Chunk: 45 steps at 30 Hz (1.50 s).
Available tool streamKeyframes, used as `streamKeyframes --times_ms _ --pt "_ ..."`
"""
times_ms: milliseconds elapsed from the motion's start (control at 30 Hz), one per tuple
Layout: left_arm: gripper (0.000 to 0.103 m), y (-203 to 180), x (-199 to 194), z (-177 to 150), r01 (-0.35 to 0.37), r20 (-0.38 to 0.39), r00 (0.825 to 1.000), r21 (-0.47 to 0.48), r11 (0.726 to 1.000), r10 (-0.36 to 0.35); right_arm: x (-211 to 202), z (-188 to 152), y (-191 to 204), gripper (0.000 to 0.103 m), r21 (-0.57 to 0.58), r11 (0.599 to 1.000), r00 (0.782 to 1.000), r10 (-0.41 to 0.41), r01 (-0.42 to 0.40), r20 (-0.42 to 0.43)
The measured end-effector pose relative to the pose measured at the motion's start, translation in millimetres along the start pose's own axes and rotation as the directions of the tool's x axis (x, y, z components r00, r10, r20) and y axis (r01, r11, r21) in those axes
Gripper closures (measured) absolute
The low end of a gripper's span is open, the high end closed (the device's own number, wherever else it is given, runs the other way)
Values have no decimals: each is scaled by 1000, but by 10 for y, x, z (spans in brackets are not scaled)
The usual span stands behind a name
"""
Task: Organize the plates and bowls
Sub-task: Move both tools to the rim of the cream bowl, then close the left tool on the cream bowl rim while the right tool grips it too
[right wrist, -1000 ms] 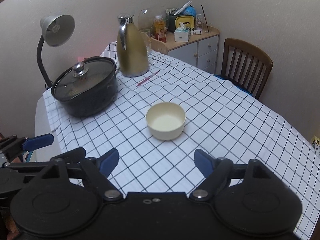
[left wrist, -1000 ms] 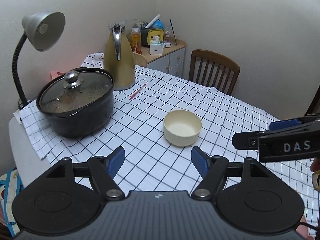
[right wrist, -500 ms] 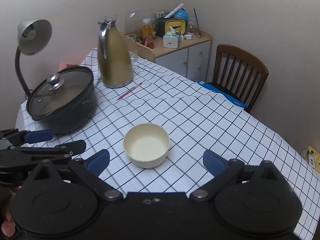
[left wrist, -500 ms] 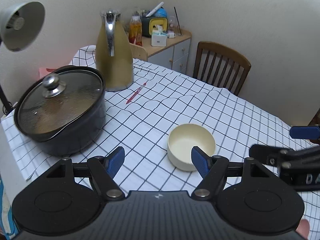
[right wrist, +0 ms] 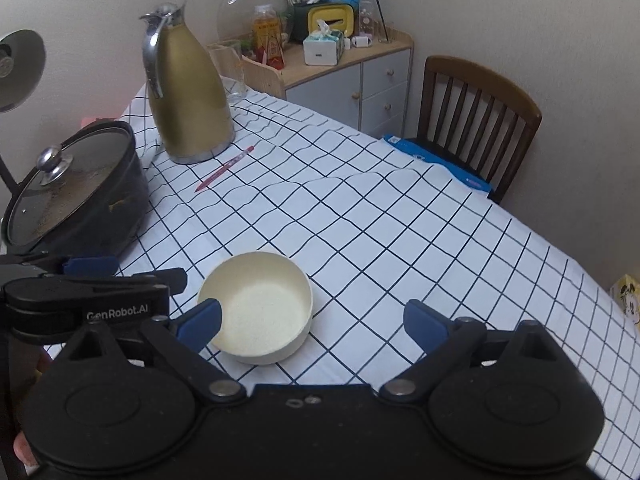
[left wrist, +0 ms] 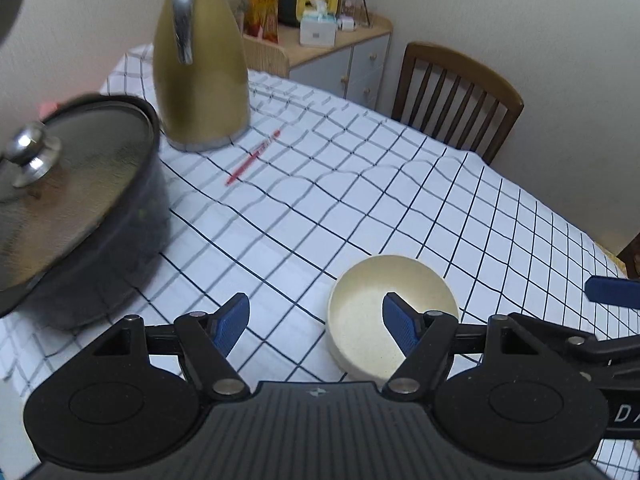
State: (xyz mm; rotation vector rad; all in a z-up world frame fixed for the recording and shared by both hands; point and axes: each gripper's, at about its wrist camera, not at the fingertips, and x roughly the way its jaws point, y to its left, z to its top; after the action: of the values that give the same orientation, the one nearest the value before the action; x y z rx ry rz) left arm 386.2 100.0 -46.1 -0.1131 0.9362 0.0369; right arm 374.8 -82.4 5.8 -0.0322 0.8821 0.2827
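Evidently, the task is barely begun: the bowl [right wrist: 256, 307] sits ungrasped on the tablecloth [right wrist: 400, 240]. Left gripper [left wrist: 316, 322] and right gripper [right wrist: 312, 322] hover around it, jaws spread, empty. No plates visible.

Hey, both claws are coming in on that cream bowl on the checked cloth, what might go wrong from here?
1. Both open claws, left and right, crowd the cream bowl; they might knock together or shove it.
2. The tablecloth lies rippled, so a nudged bowl may drag it and roll the red pen.
3. The lidded pot sits close beside the left claw; a wide swing could clip it.
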Motion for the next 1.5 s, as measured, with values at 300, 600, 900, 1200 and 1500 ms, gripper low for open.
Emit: streamKeyframes --times_ms 300,600,900,1200,1500 --pt "30 -6 436 28 -28 -58 998 -29 999 26 518 24 -108 8 63 998 998 2 2 -69" --pt "30 -54 713 -58 -42 -95 995 -32 999 39 894 -116 -215 24 118 993 990 -2 19 -141" --pt "41 -66 889 -99 -68 -114 992 -47 997 62 1060 -129 -203 37 140 990 988 -10 32 -157" --pt "70 -61 913 -118 -82 -123 990 -59 995 74 1115 -118 -118 65 125 992 988 -11 30 -154" --pt "86 -112 856 -161 -69 -127 990 -41 997 63 1101 -141 -17 87 114 993 987 -2 20 -159"
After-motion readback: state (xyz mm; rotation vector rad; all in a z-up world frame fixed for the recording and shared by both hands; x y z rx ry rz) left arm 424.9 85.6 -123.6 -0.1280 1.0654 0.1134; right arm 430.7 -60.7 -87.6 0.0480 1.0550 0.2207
